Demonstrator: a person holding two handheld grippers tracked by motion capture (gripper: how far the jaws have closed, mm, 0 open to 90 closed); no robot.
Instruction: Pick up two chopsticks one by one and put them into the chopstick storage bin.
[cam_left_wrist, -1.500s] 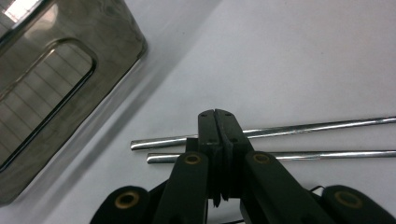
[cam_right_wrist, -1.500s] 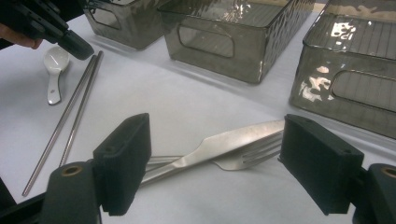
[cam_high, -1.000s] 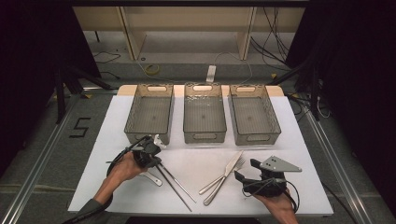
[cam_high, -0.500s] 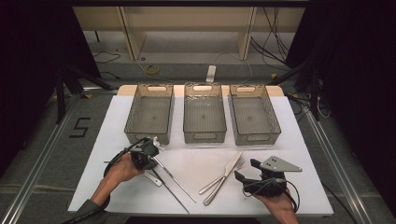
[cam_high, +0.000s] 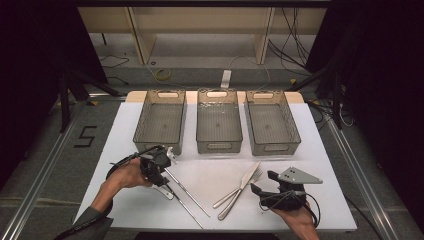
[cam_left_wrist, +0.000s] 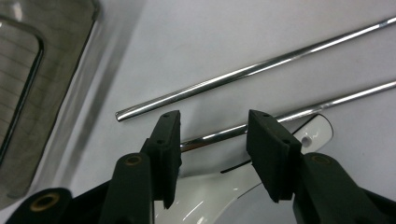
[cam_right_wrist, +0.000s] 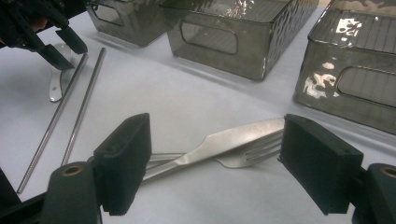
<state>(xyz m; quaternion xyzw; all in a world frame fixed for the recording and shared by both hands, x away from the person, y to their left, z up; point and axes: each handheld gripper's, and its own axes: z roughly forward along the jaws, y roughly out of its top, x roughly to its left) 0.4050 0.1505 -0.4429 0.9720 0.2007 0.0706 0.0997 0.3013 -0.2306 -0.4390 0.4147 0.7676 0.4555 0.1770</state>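
two metal chopsticks (cam_left_wrist: 261, 70) lie on the white worktop (cam_high: 320, 150) at the left hand-held gripper (cam_left_wrist: 212, 142). its jaws have just been opening and now stand partly apart, the nearer chopstick and a white spoon (cam_left_wrist: 219, 186) between them, no pad pressing. just beyond sits a clear bin (cam_left_wrist: 28, 93). the right hand-held gripper (cam_right_wrist: 215, 154) gapes wide, with a knife (cam_right_wrist: 219, 142) crossing a fork (cam_right_wrist: 247, 154) just ahead of its jaws, untouched.

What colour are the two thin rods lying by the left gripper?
Shiny chrome silver; the rods show best in the left gripper view.
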